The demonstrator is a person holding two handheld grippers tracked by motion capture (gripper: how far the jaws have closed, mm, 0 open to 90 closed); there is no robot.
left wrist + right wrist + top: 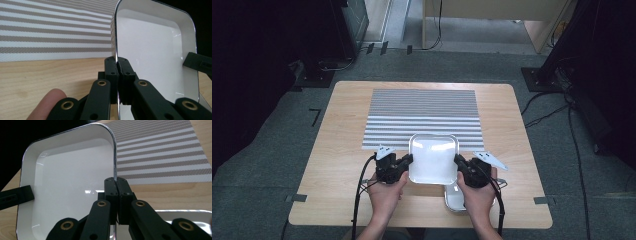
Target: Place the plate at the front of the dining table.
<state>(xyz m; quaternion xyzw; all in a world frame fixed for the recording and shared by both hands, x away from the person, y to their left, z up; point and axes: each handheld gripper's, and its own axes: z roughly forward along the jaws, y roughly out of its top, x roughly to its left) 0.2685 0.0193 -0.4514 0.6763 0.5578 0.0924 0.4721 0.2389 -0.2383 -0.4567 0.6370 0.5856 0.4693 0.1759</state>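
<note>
- A wooden table point(337, 150) carries a striped placemat point(422, 112).
- The left gripper point(408, 161) and the right gripper point(458, 162) each pinch opposite rims of the white tray point(433, 160), which spans level between them.
- The placemat lies just beyond the tray; a second metal tray point(455, 199) sits below, by the right hand.

High view looks forward and down from above, taking in the whole desk point(337, 150) at mid-frame. Each gripper view sits tight behind its tongs, and both share the white tray point(155, 50) and striped mat point(162, 152).
</note>
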